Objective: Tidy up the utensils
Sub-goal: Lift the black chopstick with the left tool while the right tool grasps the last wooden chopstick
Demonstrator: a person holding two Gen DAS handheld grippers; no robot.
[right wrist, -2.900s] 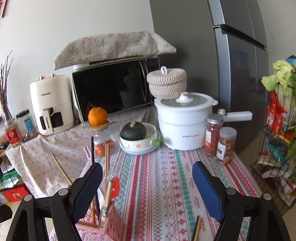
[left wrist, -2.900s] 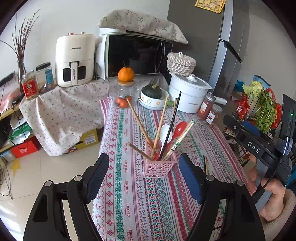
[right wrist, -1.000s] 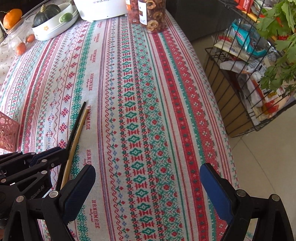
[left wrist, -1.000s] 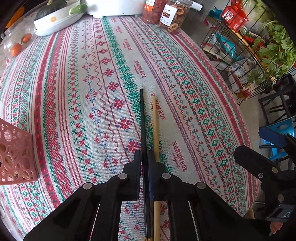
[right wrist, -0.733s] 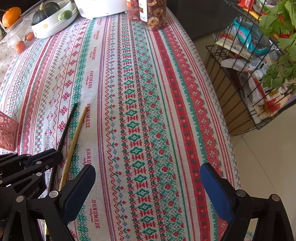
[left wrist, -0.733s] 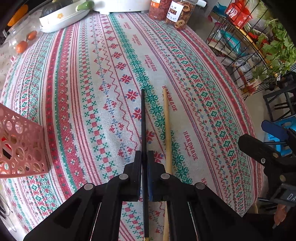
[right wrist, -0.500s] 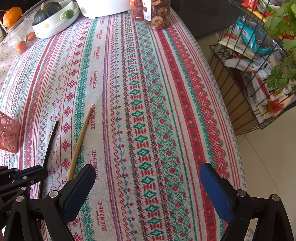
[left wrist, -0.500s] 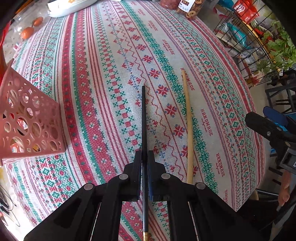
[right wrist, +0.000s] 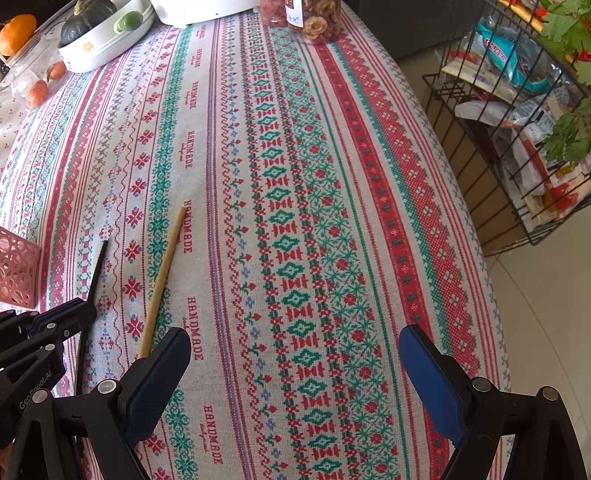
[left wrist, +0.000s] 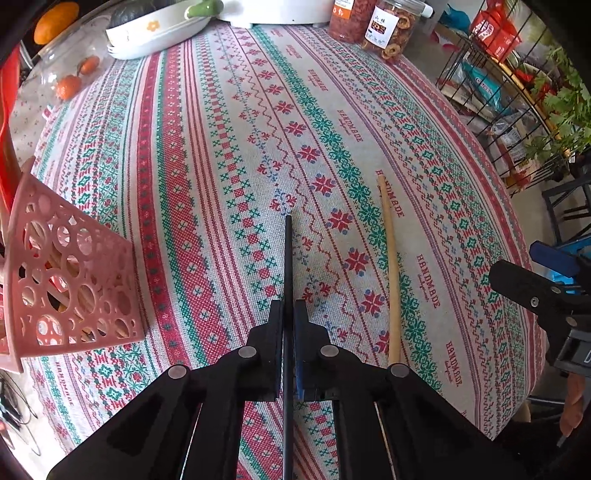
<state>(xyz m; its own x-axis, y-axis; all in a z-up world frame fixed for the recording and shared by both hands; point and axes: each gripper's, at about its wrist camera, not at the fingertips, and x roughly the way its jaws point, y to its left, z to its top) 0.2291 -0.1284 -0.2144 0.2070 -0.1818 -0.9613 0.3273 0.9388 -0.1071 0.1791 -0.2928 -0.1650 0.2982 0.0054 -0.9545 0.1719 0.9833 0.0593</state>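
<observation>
My left gripper (left wrist: 289, 310) is shut on a black chopstick (left wrist: 287, 258) and holds it above the patterned tablecloth, tip pointing away from me. The same chopstick (right wrist: 96, 266) and the left gripper (right wrist: 79, 314) show at the lower left of the right wrist view. A wooden chopstick (left wrist: 389, 266) lies on the cloth to the right of it, also seen in the right wrist view (right wrist: 162, 277). The pink perforated utensil holder (left wrist: 70, 280) stands at the left with several utensils inside. My right gripper (right wrist: 295, 369) is open and empty above the cloth.
A white dish with a dark squash (right wrist: 99, 33) and a glass jar of small oranges (left wrist: 70, 70) stand at the far left. Two jars of dried food (left wrist: 384, 26) stand at the far edge. A wire rack of groceries (right wrist: 517, 110) stands beside the table on the right.
My left gripper has lifted the black chopstick off the cloth and carried it left, away from the wooden chopstick and toward the pink holder. The right gripper stays open and has hardly moved.
</observation>
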